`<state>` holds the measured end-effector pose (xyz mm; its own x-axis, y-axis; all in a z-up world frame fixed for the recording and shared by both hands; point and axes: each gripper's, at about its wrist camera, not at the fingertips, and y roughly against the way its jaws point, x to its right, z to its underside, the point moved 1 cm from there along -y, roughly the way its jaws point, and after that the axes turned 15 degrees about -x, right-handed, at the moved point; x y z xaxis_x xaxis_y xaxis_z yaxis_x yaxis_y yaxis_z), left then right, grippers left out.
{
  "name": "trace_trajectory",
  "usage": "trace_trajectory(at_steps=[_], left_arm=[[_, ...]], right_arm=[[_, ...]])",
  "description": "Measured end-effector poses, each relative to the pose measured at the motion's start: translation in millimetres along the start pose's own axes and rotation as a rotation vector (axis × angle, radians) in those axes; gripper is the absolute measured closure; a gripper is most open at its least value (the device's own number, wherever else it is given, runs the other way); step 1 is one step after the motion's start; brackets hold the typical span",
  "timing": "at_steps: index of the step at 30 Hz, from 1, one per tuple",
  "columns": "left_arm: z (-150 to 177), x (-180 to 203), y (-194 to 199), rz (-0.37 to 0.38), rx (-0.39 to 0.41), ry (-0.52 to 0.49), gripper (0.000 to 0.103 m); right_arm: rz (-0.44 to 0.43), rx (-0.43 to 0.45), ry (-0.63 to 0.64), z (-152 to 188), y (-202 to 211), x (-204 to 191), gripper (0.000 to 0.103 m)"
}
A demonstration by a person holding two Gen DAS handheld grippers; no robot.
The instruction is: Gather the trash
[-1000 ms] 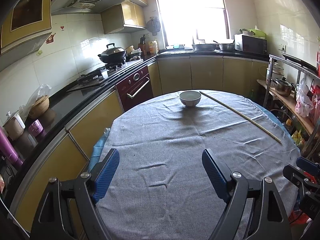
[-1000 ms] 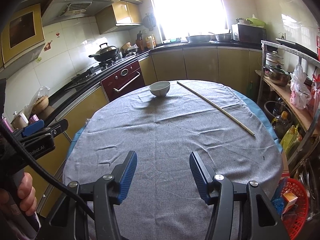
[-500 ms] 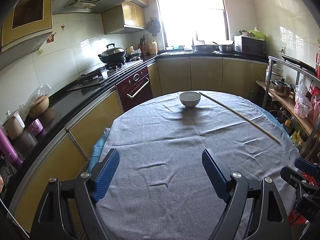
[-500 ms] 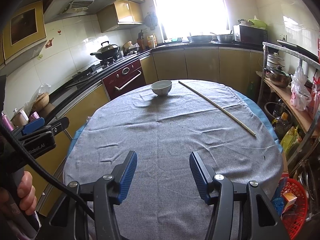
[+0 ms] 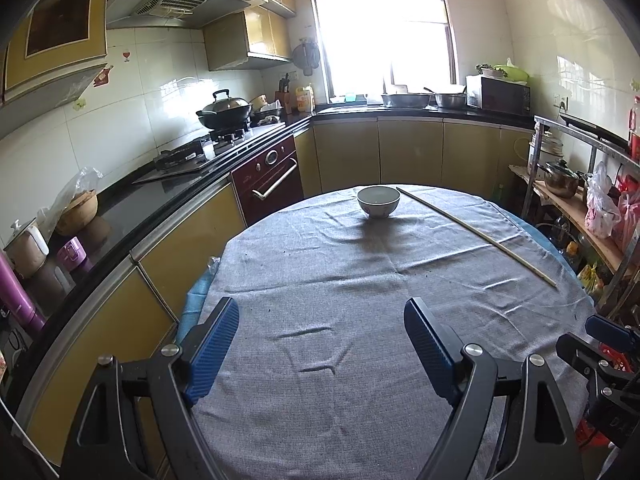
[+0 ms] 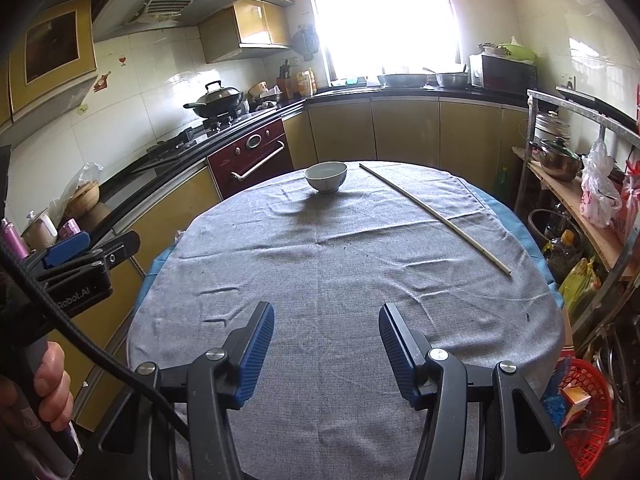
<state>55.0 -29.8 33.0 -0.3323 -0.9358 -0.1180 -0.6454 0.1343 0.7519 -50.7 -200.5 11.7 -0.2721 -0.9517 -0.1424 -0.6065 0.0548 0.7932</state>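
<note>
From the left wrist view, a round table (image 5: 360, 360) covered with a grey cloth is seen in a kitchen. The left gripper (image 5: 320, 344) is held above the near part of the cloth, its blue fingers (image 5: 212, 344) spread wide, with nothing between them. A white bowl (image 5: 378, 201) is stood near the far edge of the table. Just to its right, a long thin stick (image 5: 476, 234) is laid diagonally across the cloth toward the right edge. Small dark crumbs (image 5: 430, 269) are scattered over the middle of the cloth. Part of the right gripper (image 5: 608, 360) is seen at the right edge of the frame.

From the right wrist view, the right gripper (image 6: 326, 344) is held over the near cloth, its fingers (image 6: 256, 350) parted less widely and empty. The bowl (image 6: 326, 177) and stick (image 6: 434, 216) are seen at the far side, apart from each other, with crumbs (image 6: 344, 246) between them and the gripper. The left gripper (image 6: 80, 264) is seen at the left edge, with a hand (image 6: 50, 388) around its handle. A red basket (image 6: 588, 420) holding packaging is placed on the floor beside the table, lower right.
</note>
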Motion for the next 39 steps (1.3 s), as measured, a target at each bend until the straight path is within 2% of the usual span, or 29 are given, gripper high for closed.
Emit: trace_trajectory(at_steps=[39], left_arm=[[12,-8,23,0.011,0.033,0.003,0.018]], right_arm=[[0.01,0.02,0.009,10,17,-14,0.044]])
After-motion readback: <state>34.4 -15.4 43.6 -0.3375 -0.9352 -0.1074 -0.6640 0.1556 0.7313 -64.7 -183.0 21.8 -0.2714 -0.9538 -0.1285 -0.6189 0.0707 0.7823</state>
